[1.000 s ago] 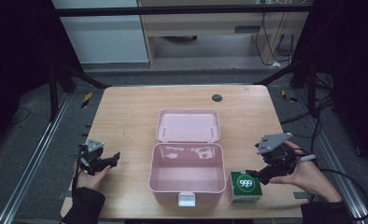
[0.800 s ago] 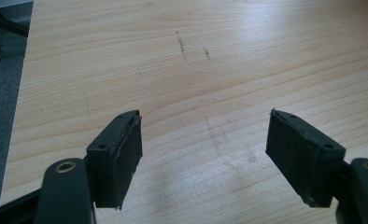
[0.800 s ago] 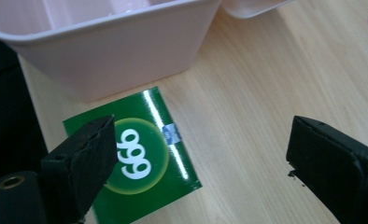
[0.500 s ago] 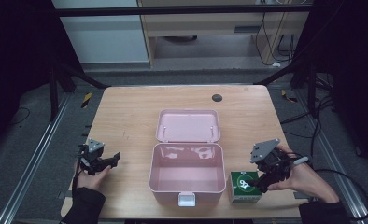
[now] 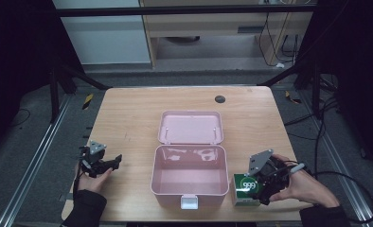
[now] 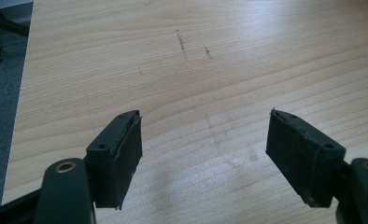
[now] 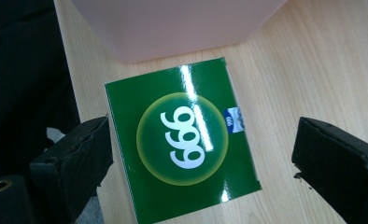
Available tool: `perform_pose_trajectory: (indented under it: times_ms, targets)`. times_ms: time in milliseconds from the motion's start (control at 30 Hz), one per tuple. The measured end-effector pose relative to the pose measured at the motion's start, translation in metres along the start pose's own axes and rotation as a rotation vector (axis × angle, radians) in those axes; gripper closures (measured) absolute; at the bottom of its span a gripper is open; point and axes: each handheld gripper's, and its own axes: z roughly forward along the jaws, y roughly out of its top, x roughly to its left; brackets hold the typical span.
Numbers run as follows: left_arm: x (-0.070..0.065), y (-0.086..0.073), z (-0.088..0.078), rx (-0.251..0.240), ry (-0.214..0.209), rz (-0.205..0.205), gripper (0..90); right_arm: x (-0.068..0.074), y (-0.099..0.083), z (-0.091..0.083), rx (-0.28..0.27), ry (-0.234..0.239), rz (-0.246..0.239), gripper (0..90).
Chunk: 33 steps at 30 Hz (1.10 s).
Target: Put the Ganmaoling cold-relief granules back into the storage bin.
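A green carton (image 5: 244,188) marked 999 lies on the wooden table (image 5: 128,118) just right of the open pink case (image 5: 189,182), near the front edge. In the right gripper view the green carton (image 7: 184,140) lies flat between my two black jaws, with a gap on each side. My right gripper (image 7: 205,156) is open and hangs over it, while in the high view the right gripper (image 5: 264,185) covers the carton's right side. At the table's left stands my left gripper (image 5: 110,163), also open; the left gripper (image 6: 203,144) has bare wood under it.
The pink case's lid (image 5: 190,126) lies folded back behind it, and a white latch (image 5: 189,202) sits on its front wall. A small dark disc (image 5: 219,99) is at the table's far edge. The pink wall (image 7: 182,23) stands just beyond the carton.
My right gripper has moved left and down over the green carton, so its jaws now straddle it. The left gripper has stayed put.
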Motion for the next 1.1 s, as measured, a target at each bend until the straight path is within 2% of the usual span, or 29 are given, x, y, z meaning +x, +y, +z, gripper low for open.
perform_pose_trajectory:
  times_ms: [700, 1100]
  targets:
    - [0.000, 0.000, 0.000, 0.002, 0.006, 0.006, 26.1, 0.003, 0.002, 0.029, 0.075, 0.040, -0.042, 4.2]
    - [0.000, 0.000, 0.001, 0.006, 0.007, 0.011, 26.1, 0.001, -0.002, 0.050, 0.132, 0.087, -0.048, 5.9]
